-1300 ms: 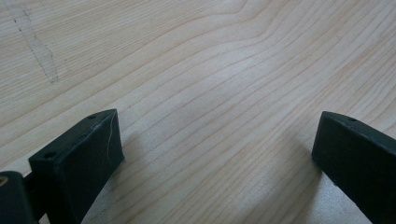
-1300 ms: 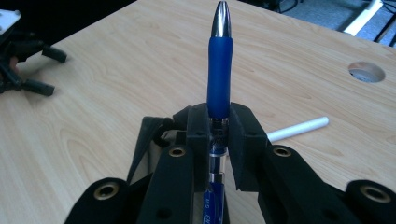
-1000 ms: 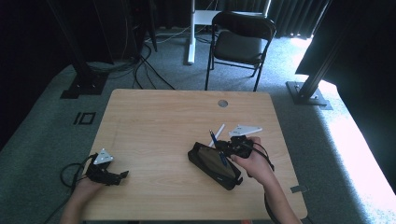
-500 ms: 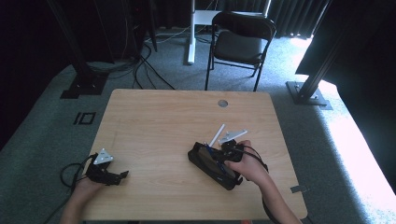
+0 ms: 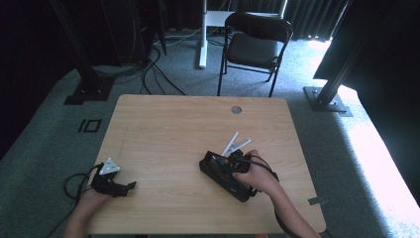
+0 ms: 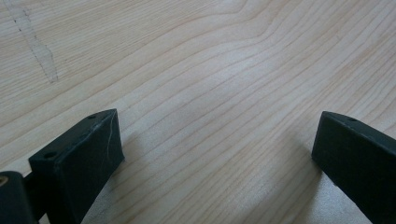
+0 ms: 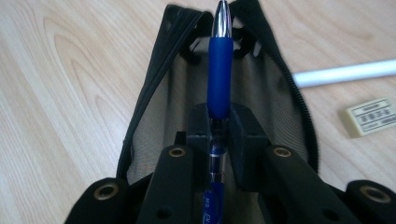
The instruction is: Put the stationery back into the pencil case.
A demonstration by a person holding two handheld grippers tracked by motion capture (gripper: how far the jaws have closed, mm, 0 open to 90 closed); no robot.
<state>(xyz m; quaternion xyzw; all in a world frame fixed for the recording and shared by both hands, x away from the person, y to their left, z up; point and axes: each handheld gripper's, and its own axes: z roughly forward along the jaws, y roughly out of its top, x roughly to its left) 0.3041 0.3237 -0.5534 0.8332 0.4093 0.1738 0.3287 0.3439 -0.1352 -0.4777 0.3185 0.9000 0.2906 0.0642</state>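
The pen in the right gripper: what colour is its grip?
Blue, on the pen; clearest in the right gripper view.

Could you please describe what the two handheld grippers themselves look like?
Both are black. The left gripper carries a grey three-cornered plate and trails a black cable. Its jaws are blocky, with small screw holes. The right gripper shows brass-ringed holes and its own black cable.

High view: sits above your side of table (image 5: 163, 129), faces forward and down, takes in whole tabletop plus chair (image 5: 255, 42) on far floor. Left gripper view: hugs wood at near left, looks along your left gripper (image 6: 217, 154). Right gripper view: close over black mesh pouch (image 7: 168, 107), looks along blue pen (image 7: 220, 70). Shared with high view: pouch (image 5: 225, 176), white stick (image 7: 345, 72).
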